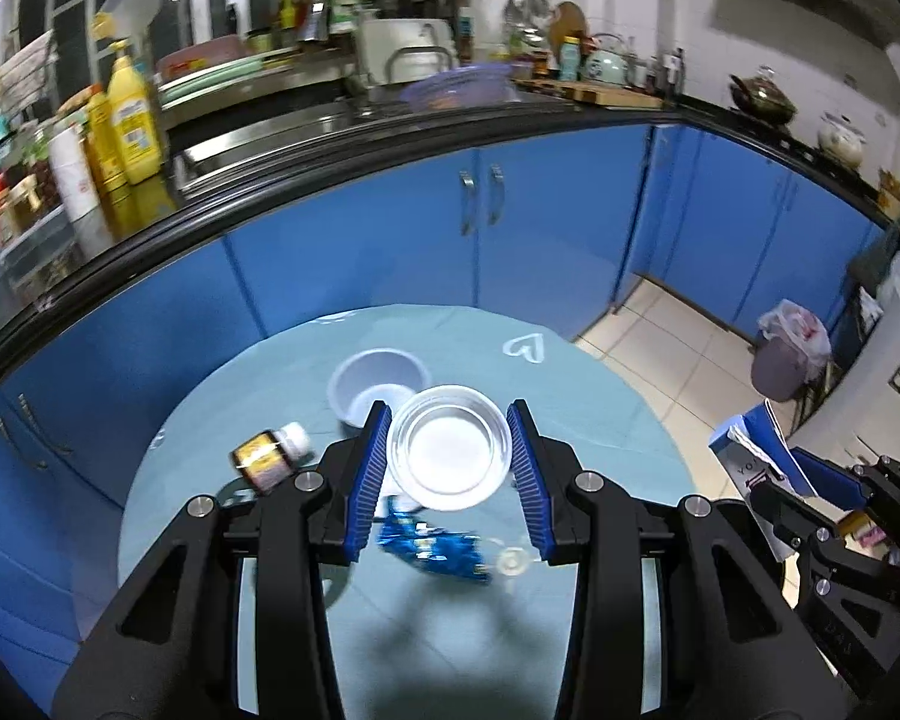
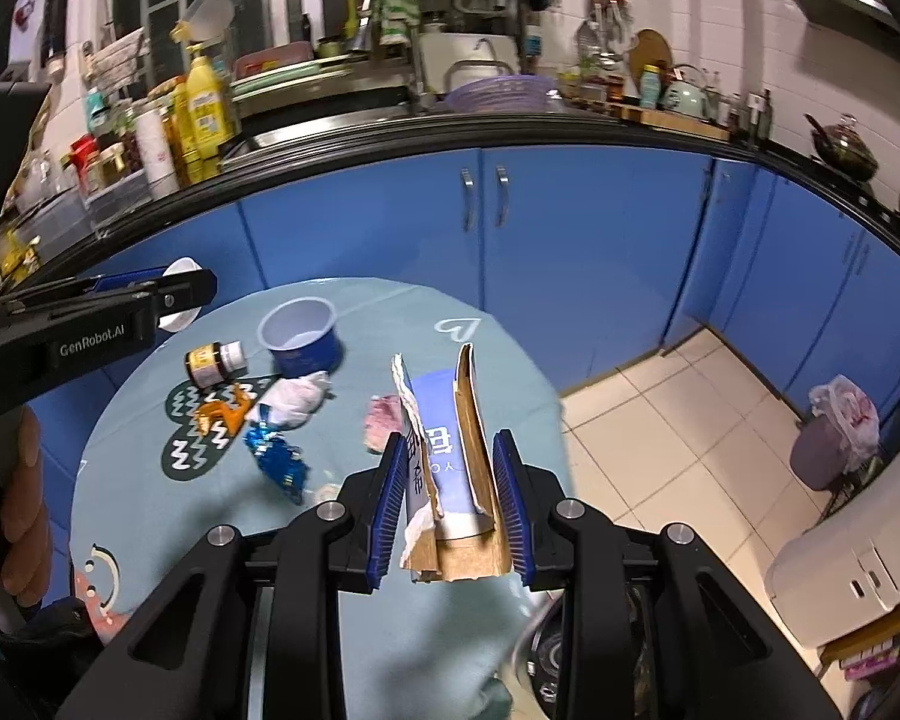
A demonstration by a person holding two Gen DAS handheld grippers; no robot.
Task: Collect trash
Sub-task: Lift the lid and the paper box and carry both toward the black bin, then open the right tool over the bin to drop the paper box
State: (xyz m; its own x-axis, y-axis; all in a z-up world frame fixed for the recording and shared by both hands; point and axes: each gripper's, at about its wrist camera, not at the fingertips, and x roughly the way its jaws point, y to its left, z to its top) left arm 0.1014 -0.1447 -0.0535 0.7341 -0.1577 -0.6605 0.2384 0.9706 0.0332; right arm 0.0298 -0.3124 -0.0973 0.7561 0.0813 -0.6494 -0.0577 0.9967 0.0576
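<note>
The left gripper [image 1: 450, 462] clamped a clear plastic cup [image 1: 449, 447] above the round table [image 1: 600, 456]. To its right, the right gripper [image 2: 453, 504] squeezed a torn cardboard box [image 2: 450, 468]. Both needed firm, level carrying toward the far-right bin [image 2: 825, 444].
</note>
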